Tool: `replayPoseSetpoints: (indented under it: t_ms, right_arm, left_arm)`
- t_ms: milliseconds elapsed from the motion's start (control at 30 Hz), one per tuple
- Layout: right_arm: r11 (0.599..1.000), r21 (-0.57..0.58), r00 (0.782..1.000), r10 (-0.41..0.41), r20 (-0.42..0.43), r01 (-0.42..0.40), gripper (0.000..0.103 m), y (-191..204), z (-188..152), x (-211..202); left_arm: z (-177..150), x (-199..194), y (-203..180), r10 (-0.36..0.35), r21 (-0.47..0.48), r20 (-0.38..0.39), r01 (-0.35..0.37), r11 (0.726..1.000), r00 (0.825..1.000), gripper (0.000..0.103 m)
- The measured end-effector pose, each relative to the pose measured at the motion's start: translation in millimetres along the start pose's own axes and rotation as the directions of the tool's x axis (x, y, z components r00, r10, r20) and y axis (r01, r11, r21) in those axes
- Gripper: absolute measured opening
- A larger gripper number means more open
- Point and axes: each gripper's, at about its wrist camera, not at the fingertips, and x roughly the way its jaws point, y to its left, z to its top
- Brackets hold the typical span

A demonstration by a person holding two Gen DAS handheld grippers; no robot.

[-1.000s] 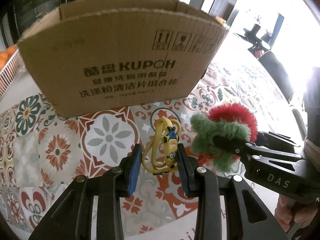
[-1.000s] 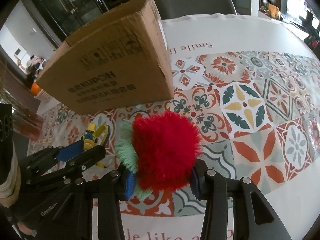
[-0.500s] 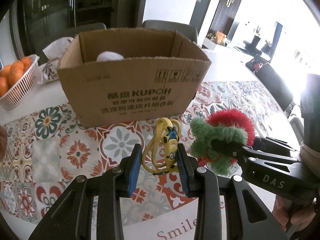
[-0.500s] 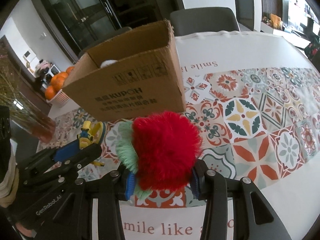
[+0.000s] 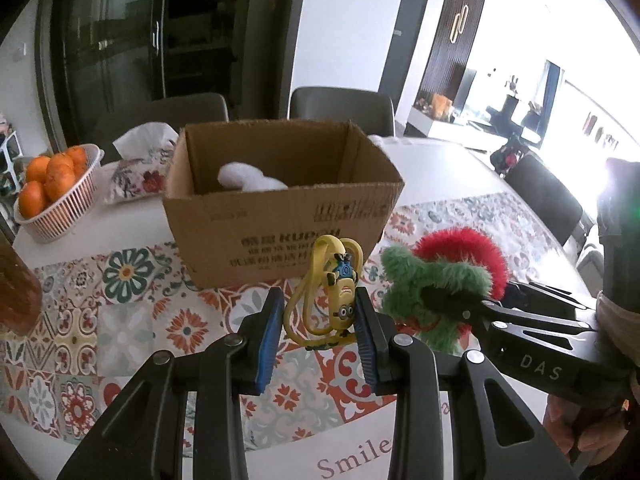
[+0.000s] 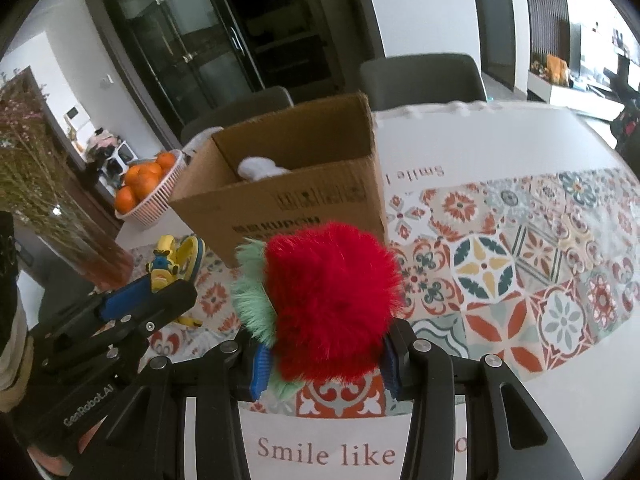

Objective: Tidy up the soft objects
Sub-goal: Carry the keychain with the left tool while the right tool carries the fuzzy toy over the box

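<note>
Left wrist view: left gripper (image 5: pixel 319 334) closed on yellow minion toy (image 5: pixel 335 296), jaws pressing it from both sides, toy held upside down above the patterned table (image 5: pixel 120 320). Right gripper (image 5: pixel 448 300) seen at right, clamped on red-and-green plush (image 5: pixel 436 276), just beside the minion toy. Open cardboard box (image 5: pixel 280 216) stood beyond both toys on the table, with a white soft item (image 5: pixel 248 178) inside. Basket of oranges (image 5: pixel 52 188) and tissue pack (image 5: pixel 140 164) placed left of the box.

Right wrist view: right gripper (image 6: pixel 322 364) shut on the red-and-green plush (image 6: pixel 328 300), blue pads barely visible at either side of the fur. Left gripper (image 6: pixel 136 300) seen at left, gripping the minion toy (image 6: pixel 168 264). Cardboard box (image 6: pixel 296 204) located behind the plush, white soft item (image 6: pixel 260 168) visible within. Basket of oranges (image 6: pixel 148 188) set left of the box; vase of dried stems (image 6: pixel 68 228) at far left.
</note>
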Motion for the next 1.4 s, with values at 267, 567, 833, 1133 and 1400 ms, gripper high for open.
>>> replayPoseSetpoints:
  t_ms: [267, 567, 833, 1133, 1400]
  right_arm:
    - [0.999, -0.039, 0.998, 0.005, 0.064, -0.003, 0.044, 15.7, 13.9, -19.7]
    - [0.997, -0.077, 0.992, 0.017, 0.128, -0.008, 0.044, 28.8, 37.5, -31.8]
    - [0.995, -0.103, 0.985, 0.024, 0.169, -0.007, 0.044, 38.1, 61.2, -35.6]
    - [0.992, -0.124, 0.982, 0.027, 0.187, -0.004, 0.044, 42.5, 87.8, -30.7]
    - [0.991, -0.134, 0.982, 0.015, 0.188, 0.011, 0.044, 44.7, 109.3, -18.8]
  left_arm:
    - [11.4, -20.9, 4.4, 0.021, -0.019, 0.051, -0.020, 1.000, 0.998, 0.034]
    - [31.6, -37.8, 7.2, 0.046, -0.004, 0.112, -0.046, 0.999, 0.993, 0.034]
    - [57.0, -46.5, 10.2, 0.066, 0.007, 0.154, -0.068, 0.998, 0.986, 0.034]
    - [82.5, -43.3, 14.5, 0.080, 0.015, 0.173, -0.084, 0.996, 0.982, 0.034]
    - [103.0, -29.2, 23.7, 0.086, 0.012, 0.172, -0.089, 0.996, 0.981, 0.034]
